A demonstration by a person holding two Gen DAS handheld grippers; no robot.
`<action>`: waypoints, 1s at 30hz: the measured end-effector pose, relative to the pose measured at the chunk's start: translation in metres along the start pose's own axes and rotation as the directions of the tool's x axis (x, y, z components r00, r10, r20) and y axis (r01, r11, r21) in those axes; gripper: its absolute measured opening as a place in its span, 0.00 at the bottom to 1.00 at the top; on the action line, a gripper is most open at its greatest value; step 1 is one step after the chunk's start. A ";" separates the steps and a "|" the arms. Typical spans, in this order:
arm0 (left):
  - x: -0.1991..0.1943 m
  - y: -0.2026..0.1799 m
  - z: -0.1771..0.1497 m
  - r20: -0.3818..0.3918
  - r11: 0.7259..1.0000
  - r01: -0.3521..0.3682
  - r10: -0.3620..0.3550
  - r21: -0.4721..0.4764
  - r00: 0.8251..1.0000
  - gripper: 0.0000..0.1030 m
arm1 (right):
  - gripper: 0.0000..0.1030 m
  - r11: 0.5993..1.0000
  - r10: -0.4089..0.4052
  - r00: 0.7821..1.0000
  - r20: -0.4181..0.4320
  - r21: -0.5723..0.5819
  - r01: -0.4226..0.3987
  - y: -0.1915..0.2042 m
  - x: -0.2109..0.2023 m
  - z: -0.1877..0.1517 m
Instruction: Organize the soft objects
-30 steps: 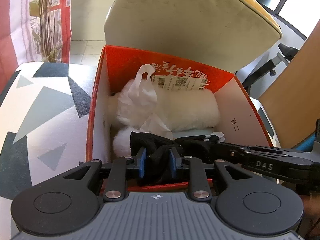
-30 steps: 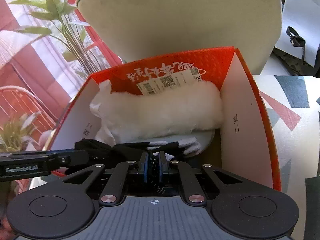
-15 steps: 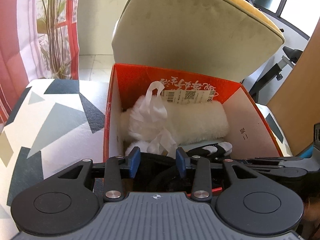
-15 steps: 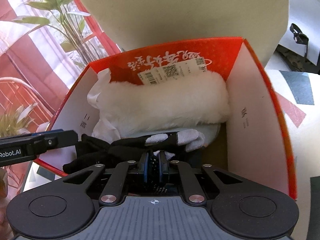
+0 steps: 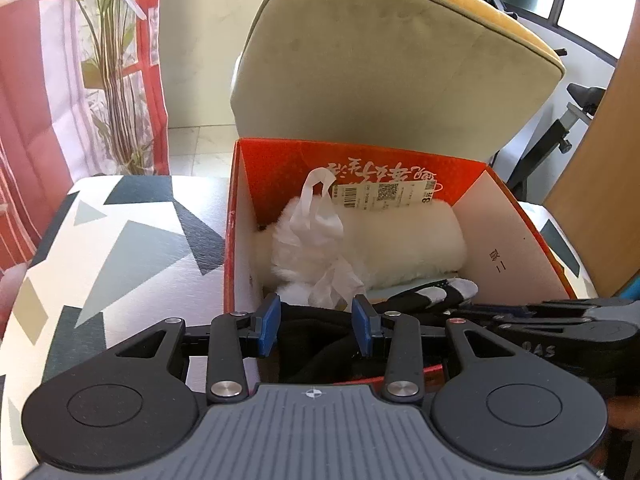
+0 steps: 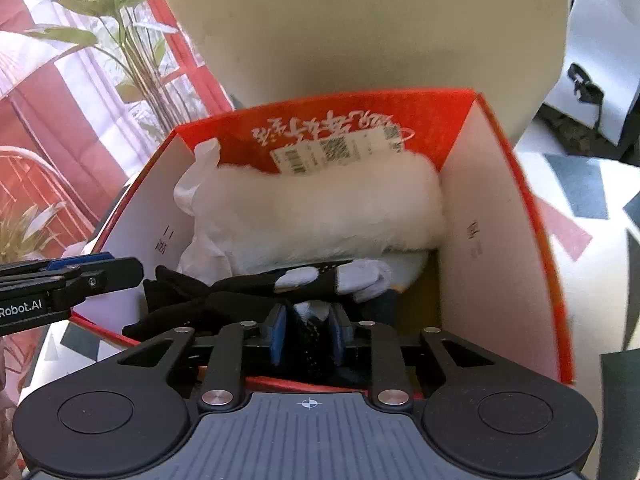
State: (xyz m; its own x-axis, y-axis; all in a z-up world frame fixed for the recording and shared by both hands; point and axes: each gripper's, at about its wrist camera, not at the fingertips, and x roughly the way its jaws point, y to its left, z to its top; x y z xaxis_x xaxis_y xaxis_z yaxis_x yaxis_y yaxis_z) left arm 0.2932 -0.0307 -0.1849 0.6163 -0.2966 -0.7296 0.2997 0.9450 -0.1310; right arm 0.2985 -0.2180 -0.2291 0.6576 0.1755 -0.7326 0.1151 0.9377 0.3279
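**Gloves going into the red box: looks like the let-go moment**

So this reads to me as the release step. Both grippers sit at the near edge of the red box (image 5: 516, 236), angled down into it, with the black gloves (image 6: 240, 284) draped just past the fingertips.

The left gripper (image 5: 315, 324) has its blue pads clearly apart, and they've just been opening. Dark glove fabric sits in the gap between them, but neither pad seems to be pressing on it, so I'd call that side let go. The right gripper (image 6: 308, 332) has just been opening too, though by less. Its pads stand slightly apart with a bit of black dotted fabric between them. It looks loose rather than pinched, but it's tight in there and a touch blurry, so I'm not fully sure.

The gloves themselves: black knit, grey fingertips (image 6: 360, 276) pointing off to the right of the right gripper's fingers, all bunched and limp, lying in the box's near part. Just beyond them is a white fluffy roll (image 5: 400, 240) with a barcode tag (image 5: 384, 194), filling the far side, and a crumpled white plastic bag (image 5: 320, 232) ahead of the left fingers.

Next move, I'd guess: open the right side a little more, then lift both grippers straight back out, so no fabric snags on a pad and gets dragged over the near rim.
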 end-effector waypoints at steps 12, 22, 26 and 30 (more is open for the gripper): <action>-0.028 0.001 -0.011 0.076 1.000 -0.024 0.023 0.006 0.997 0.93 | 0.83 0.995 -0.087 0.988 0.130 -0.036 0.093 -0.008 -0.048 -0.010; -0.054 0.008 -0.029 0.130 0.999 -0.047 0.050 -0.027 0.990 1.00 | 1.00 0.995 -0.097 0.973 0.208 -0.006 0.100 -0.013 -0.078 -0.034; -0.065 0.009 -0.043 0.141 0.998 -0.066 0.067 -0.014 0.988 1.00 | 1.00 0.996 -0.093 0.969 0.230 0.008 0.094 -0.016 -0.088 -0.046; -0.072 0.010 -0.060 0.147 0.998 -0.069 0.069 -0.009 0.987 1.00 | 1.00 0.995 -0.097 0.961 0.258 -0.006 0.102 -0.016 -0.098 -0.059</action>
State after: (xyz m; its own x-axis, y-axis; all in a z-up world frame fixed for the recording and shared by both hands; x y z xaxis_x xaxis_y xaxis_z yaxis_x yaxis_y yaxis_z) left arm 0.2080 0.0087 -0.1738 0.7358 -0.2473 -0.6305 0.2503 0.9643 -0.0862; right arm 0.1885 -0.2329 -0.1981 0.8130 0.0007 -0.5823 0.1769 0.9524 0.2482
